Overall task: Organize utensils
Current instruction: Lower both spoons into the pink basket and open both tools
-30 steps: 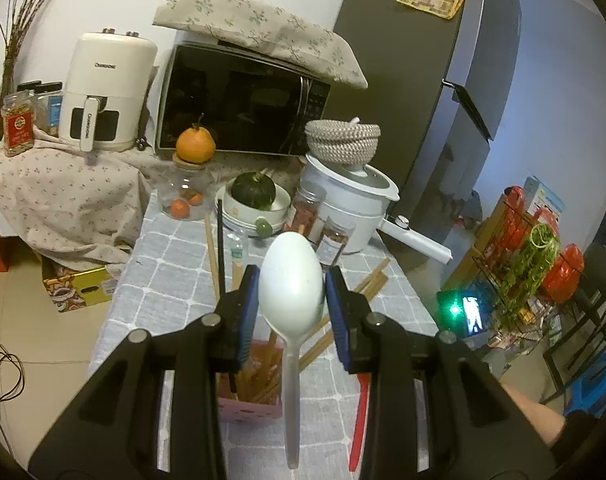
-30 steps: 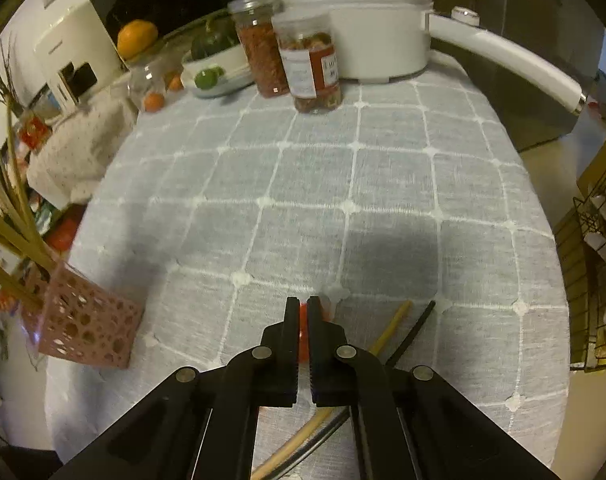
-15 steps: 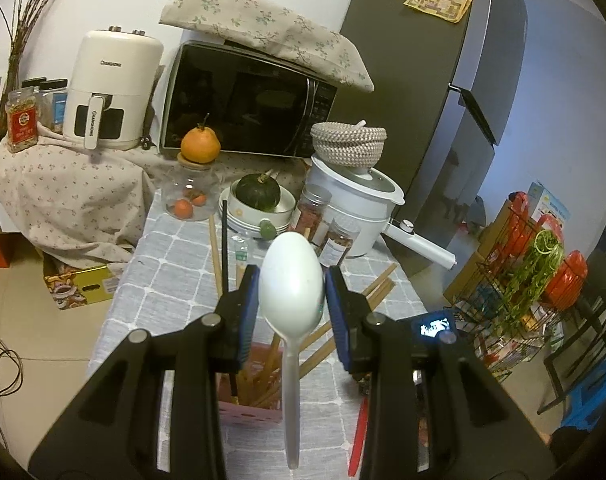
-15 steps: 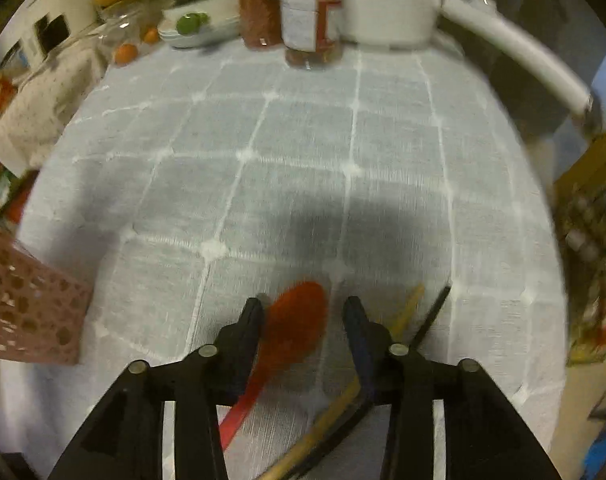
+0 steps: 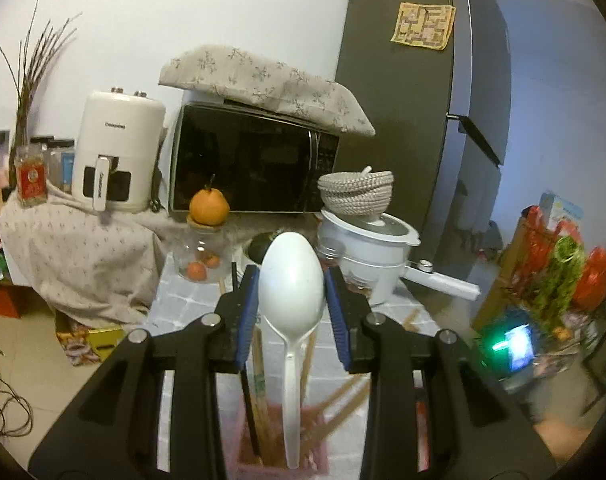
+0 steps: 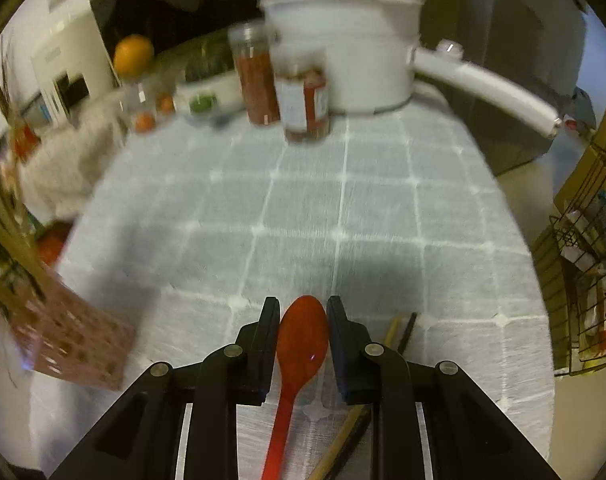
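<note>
My left gripper (image 5: 291,280) is shut on the bowl of a white plastic spoon (image 5: 291,284) and holds it upright, handle down over the pink perforated holder (image 5: 281,454) with chopsticks (image 5: 259,376) in it. My right gripper (image 6: 303,320) is shut on the bowl of a red spoon (image 6: 303,340), whose handle runs back under the gripper above the grey checked tablecloth (image 6: 303,208). The pink holder (image 6: 75,340) stands to the left in the right wrist view. Loose chopsticks (image 6: 399,330) lie just right of the right gripper.
Two spice jars (image 6: 303,96), a white pot with a long handle (image 6: 343,48) and a glass jar with an orange on top (image 6: 137,76) stand at the table's far end. A microwave (image 5: 255,164) and white air fryer (image 5: 115,160) stand behind. The fridge (image 5: 423,120) is at right.
The right gripper opened around the red spoon's bowl, then shut on it and has lifted it. The left gripper has risen with the white spoon still in it.
</note>
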Demonstrator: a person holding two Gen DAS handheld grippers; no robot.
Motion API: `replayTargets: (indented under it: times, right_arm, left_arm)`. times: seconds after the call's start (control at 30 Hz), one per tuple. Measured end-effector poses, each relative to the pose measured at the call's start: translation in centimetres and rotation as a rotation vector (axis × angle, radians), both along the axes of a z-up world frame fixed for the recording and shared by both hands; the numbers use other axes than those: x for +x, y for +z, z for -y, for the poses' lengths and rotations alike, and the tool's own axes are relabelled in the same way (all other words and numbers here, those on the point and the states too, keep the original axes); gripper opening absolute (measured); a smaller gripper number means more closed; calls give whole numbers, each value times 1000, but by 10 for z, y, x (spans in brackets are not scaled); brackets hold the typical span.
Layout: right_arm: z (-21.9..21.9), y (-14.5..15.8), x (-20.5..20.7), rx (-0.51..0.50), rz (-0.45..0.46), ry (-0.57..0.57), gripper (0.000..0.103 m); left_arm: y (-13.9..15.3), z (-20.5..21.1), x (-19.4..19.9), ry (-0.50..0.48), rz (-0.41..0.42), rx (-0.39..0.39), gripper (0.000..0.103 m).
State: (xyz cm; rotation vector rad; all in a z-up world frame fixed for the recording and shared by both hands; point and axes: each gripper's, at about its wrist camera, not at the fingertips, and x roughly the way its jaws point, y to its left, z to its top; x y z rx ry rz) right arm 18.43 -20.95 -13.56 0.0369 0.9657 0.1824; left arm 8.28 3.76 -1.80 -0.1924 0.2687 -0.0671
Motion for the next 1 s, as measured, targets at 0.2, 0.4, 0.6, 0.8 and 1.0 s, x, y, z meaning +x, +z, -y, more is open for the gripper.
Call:
replayTargets:
  times: [0.2,0.4,0.6,0.8,1.0]
  right_arm:
    - [8,34,-18,90,96,-37,24]
    - [7,59,-29,137,178,-49,24]
    - [6,73,-40,164,222,-41,24]
    - [1,85,-49,176,255,-21,24]
    - [-10,106,-65,207,298,30,24]
  left_arm:
    - [-18,5,15,27,-13,5,35]
    - [-32,6,23,41,-61,23,35]
    - [-38,6,24,19,-96,44,36]
    - [-32,0,25,0,-187,35,43]
    - [-19,-9,10,-36,-245,32,52]
